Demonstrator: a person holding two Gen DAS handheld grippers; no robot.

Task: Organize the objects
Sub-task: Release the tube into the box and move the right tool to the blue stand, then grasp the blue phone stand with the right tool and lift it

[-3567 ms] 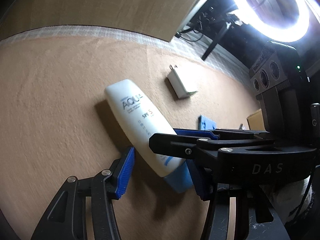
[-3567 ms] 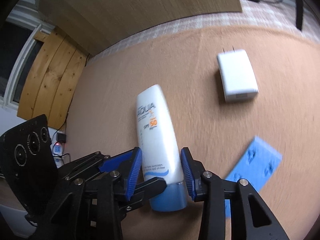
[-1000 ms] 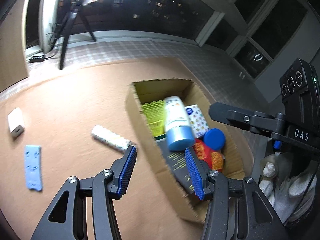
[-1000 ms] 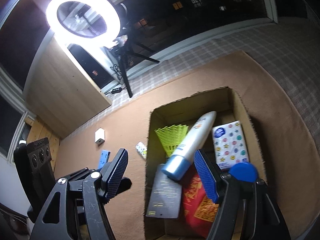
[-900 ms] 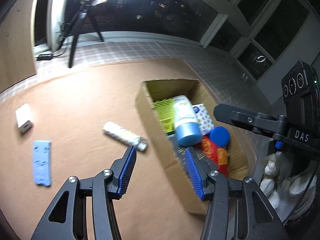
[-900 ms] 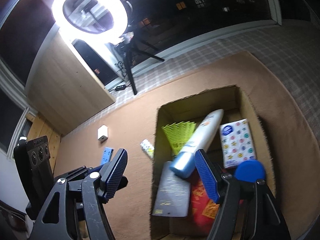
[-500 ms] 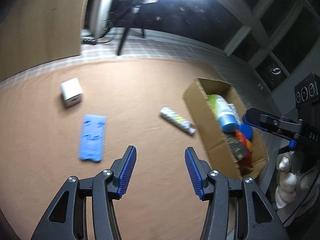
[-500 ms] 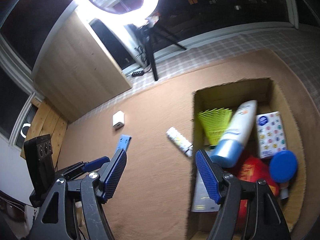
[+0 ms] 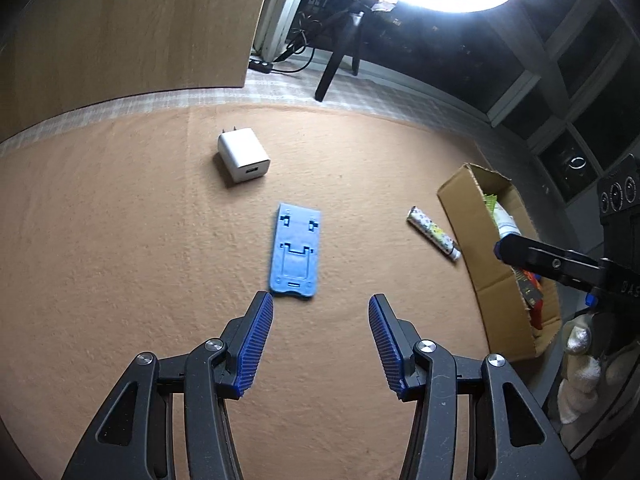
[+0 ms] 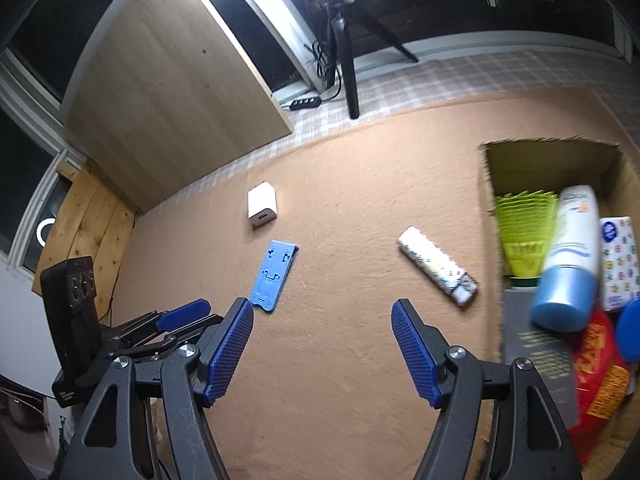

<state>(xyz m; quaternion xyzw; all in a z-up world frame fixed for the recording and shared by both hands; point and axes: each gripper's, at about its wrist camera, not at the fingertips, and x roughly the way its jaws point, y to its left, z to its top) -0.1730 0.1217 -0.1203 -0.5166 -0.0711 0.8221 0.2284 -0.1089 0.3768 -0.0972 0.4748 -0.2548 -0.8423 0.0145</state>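
Blue plastic stand point(image 9: 296, 253) lies flat on the tan carpet point(image 9: 120, 240), just ahead of the spread, empty left gripper point(image 9: 321, 344); the right gripper point(image 10: 322, 354) is spread and empty too.

You have a tan-orange carpet point(image 9: 120, 240) under everything. On it lie a plain white charger point(image 9: 243, 155), a light blue phone stand point(image 9: 296, 252) and a white tube point(image 10: 438, 266) with a small multicoloured print. In the brown cardboard box point(image 10: 490, 184) you see a neon-yellow shuttlecock point(image 10: 522, 232), a white sunscreen bottle point(image 10: 568, 256) with a blue cap, a white pack with coloured dots point(image 10: 618, 264) and a red packet point(image 10: 600, 376) with yellow print. Your tongs' pads point(image 9: 256, 350) are ribbed blue on black arms.
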